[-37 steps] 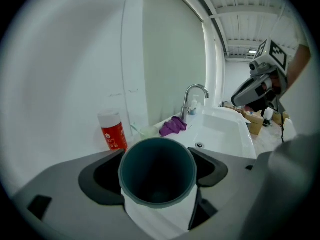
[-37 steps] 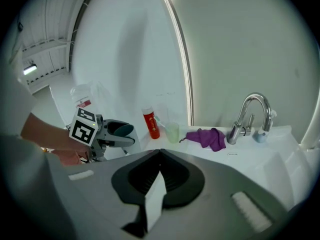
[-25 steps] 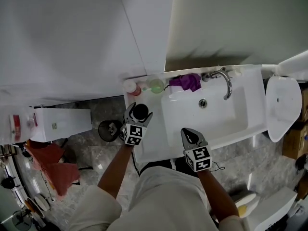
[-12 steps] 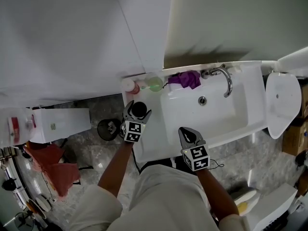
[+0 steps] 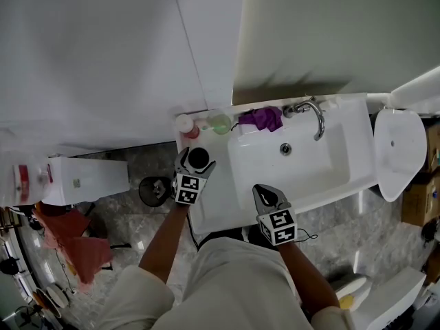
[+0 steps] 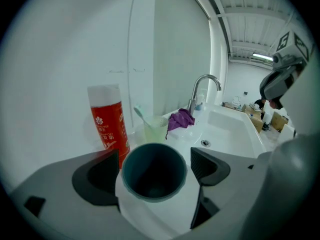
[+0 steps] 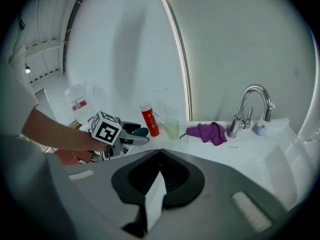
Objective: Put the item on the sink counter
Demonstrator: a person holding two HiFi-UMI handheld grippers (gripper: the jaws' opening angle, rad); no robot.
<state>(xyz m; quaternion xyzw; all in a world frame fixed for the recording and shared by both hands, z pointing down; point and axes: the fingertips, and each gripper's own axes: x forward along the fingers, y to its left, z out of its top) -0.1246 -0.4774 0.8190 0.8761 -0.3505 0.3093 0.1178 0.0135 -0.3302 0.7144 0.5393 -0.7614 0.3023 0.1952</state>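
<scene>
Cup (image 6: 152, 176) stands on the sink counter (image 5: 208, 208) between opening jaws of the left gripper (image 6: 155, 165).

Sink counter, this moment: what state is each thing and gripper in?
left gripper: jaws opening, pads clear of the dark cup between them.
right gripper: shut, empty.
dark cup: upright on the counter, empty.
red tube: upright, capped.
green glass: upright, toothbrush inside.
faucet: no water running.
purple cloth: crumpled.
</scene>
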